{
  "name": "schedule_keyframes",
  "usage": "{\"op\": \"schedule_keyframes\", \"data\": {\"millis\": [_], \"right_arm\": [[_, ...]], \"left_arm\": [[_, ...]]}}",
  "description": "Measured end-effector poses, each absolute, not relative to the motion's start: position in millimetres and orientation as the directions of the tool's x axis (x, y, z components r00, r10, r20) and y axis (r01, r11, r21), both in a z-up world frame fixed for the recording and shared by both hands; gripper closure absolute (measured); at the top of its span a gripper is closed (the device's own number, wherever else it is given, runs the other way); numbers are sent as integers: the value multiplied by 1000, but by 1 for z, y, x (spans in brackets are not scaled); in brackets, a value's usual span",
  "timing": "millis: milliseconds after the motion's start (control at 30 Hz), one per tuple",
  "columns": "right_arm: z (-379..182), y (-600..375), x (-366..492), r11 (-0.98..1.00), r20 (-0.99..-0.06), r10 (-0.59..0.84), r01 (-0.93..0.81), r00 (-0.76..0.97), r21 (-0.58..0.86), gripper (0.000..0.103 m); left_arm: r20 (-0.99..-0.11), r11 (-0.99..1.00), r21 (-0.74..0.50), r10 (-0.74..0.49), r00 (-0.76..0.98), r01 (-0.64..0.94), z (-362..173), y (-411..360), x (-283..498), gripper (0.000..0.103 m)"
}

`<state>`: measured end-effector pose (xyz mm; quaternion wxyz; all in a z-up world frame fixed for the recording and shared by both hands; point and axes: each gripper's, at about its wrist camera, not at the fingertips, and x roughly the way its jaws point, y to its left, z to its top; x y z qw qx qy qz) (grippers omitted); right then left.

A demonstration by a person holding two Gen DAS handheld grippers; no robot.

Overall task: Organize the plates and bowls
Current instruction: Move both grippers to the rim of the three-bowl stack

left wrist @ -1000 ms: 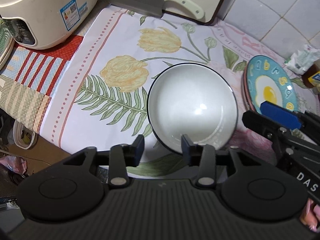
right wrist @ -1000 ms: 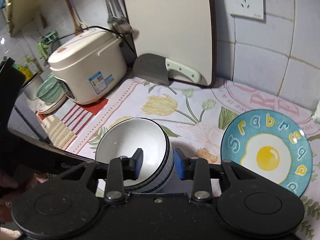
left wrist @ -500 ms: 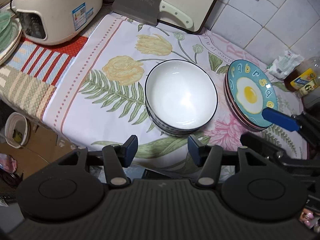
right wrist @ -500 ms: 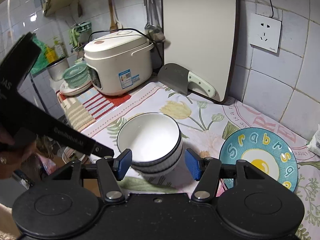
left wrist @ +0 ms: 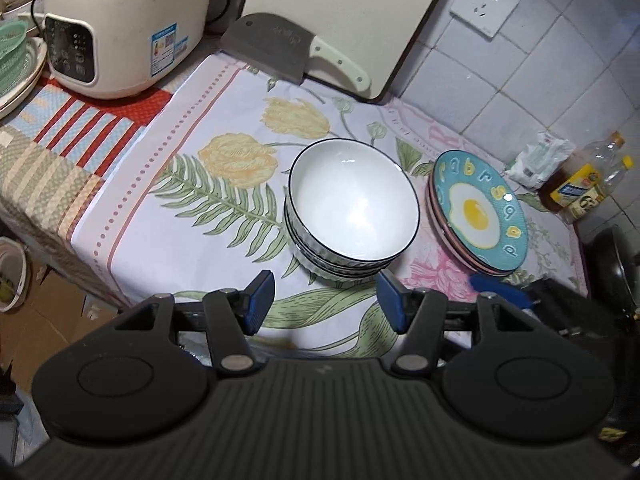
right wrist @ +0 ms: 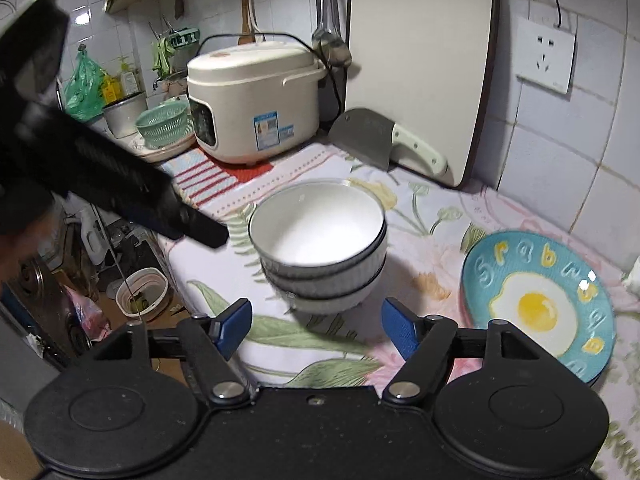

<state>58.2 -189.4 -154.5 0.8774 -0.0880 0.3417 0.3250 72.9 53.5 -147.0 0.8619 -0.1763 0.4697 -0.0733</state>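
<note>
**Bowls stacked, plates beside them, both grippers empty**

Bowls sit nested in a stack mid-counter on a floral tablecloth. Just right of the bowls lies a fried-egg plate stack. Behind the bowls, a cleaver leans on a cutting board against the tiled wall; a rice cooker stands behind-left. The left gripper and right gripper have just been opening, nothing between their jaws.

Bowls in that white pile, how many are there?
3, nested in one stack on the flowered cloth: top bowl, middle bowl, bottom bowl. Another could hide inside.
</note>
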Motion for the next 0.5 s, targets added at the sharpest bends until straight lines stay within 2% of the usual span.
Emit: {"op": "schedule_keyframes", "data": {"millis": [100,133,200,333,500], "right_arm": [[-166,-182,54,803,-634,503,-590,588,90,25],[-170,-178,53,808,-625,501,-583,599,89,18],[-178,-168,49,817,-603,491,-573,629,66,13],[-194,-150,49,851,-589,450,-521,671,57,13],[-213,-134,52,896,-578,371,-444,727,17,13]], "left_arm": [[-765,931,-363,-318,560,33,-148,58,73,47],[-763,935,-352,-318,563,51,-149,60,74,47],[-767,943,-322,-310,563,80,-151,66,75,47],[-742,934,-330,-346,575,136,-155,82,83,46],[-717,900,-407,-419,557,154,-167,91,96,46]]}}
